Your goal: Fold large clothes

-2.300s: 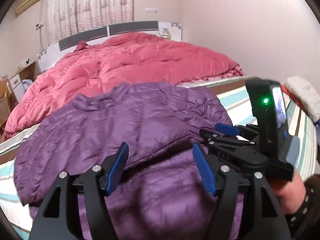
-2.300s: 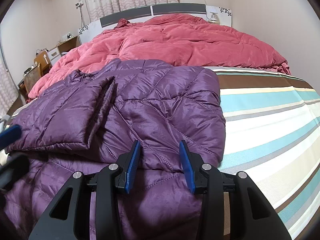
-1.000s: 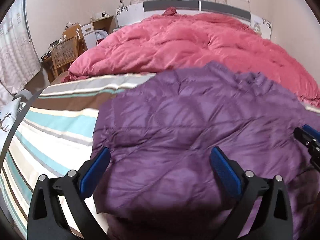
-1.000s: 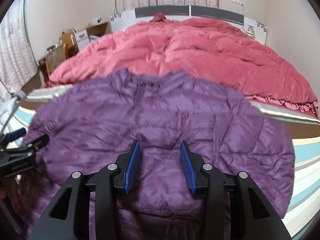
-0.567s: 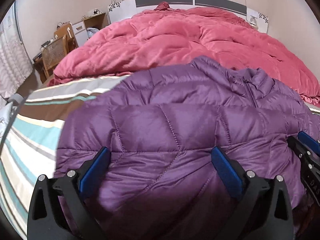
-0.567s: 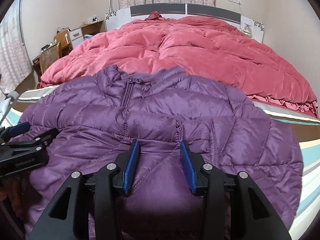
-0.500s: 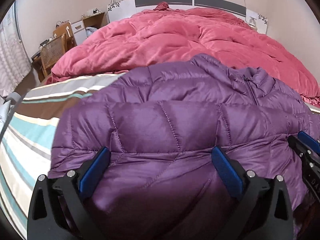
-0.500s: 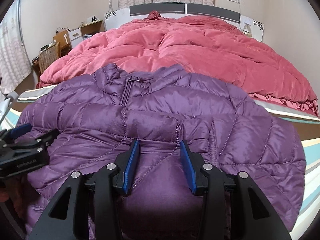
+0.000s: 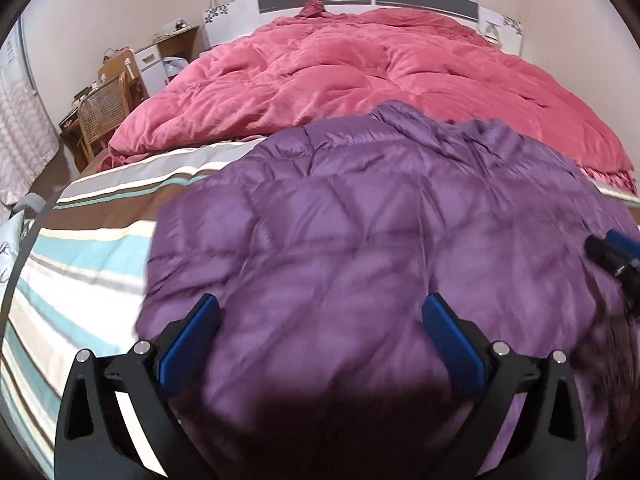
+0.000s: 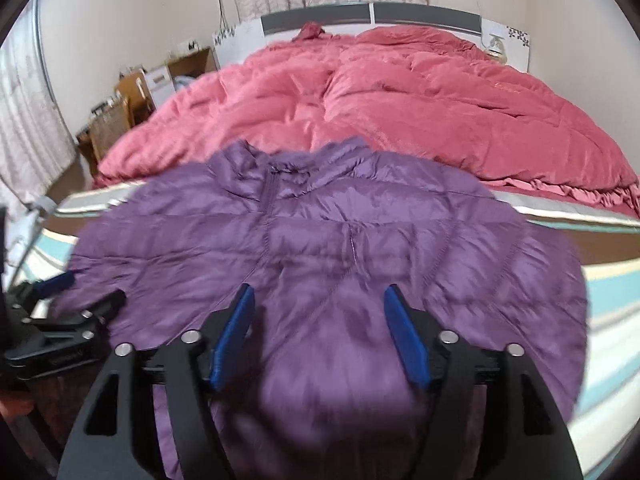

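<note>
Both grippers let go of the folded purple jacket

Nearest, the left gripper stands wide apart and the right gripper is opening, pads clear, fabric bulging between; likely a release so the fold settles. The purple jacket lies on the striped sheet, collar toward the pink duvet beyond.

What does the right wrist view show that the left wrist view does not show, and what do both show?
Only the right wrist view shows the jacket's zipper, running down from the collar, and the right gripper, whose jaws are opening over the fabric. Only the left wrist view shows the left gripper with its jaws wide apart. Both show the purple jacket on the striped sheet, and the pink duvet behind it.
</note>
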Motion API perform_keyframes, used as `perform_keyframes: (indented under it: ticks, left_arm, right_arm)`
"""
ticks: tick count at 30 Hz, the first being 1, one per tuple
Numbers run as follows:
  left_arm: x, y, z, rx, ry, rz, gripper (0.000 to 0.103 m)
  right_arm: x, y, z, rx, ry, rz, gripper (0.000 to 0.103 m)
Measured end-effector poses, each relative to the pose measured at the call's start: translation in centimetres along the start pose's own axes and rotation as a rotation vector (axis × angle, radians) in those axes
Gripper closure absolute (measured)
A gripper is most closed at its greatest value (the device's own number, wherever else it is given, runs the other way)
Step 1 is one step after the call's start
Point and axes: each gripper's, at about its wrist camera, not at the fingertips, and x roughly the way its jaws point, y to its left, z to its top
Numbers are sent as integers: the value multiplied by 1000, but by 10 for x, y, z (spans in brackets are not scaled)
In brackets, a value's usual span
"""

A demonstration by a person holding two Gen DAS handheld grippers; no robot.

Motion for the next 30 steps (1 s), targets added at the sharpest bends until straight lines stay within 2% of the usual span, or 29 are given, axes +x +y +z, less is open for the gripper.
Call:
perform_keyframes:
  ticks: [4, 8, 15, 20, 30]
  left_arm:
    - [-28, 10, -23, 8, 10, -15, 2]
    - [-56, 16, -52, 0, 22, -65, 2]
    - [-92, 30, -105, 1, 39, -138, 2]
    - [-108, 46, -135, -20, 54, -156, 2]
    - [-136, 89, -193, -70, 43, -238, 2]
  right_arm:
    - [-44, -6, -26, -6, 21, 24, 36]
    - [-82, -20, -58, 12, 41, 32, 36]
    - [-137, -49, -116, 26, 52, -3, 36]
    - [-160, -65, -147, 26, 70, -25, 36]
    - [-194, -104, -212, 142, 124, -38, 36]
